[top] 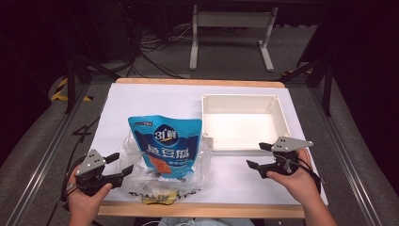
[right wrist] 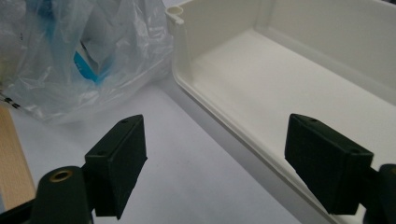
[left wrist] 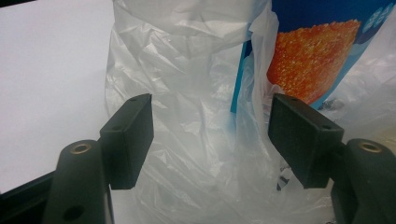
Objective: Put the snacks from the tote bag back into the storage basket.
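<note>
A blue snack pouch (top: 164, 146) with an orange picture (left wrist: 308, 60) lies on a crumpled clear plastic bag (top: 136, 172) at the table's front left. My left gripper (top: 121, 164) is at the bag's left edge, jaws open. In the left gripper view the bag (left wrist: 187, 116) fills the space ahead of the left gripper (left wrist: 212, 135), and the pads do not press on it. My right gripper (top: 255, 155) stands open just in front of the white box (top: 282, 120), with nothing between its jaws. In the right gripper view the right gripper (right wrist: 215, 154) faces the box's near wall (right wrist: 224, 121).
The open white box (right wrist: 180, 28) is empty and sits at the right middle of the white sheet (top: 155, 99). A yellow item (top: 160, 197) lies under the bag by the wooden front edge (top: 211, 210). Floor, cables and a table frame (top: 230, 28) lie beyond.
</note>
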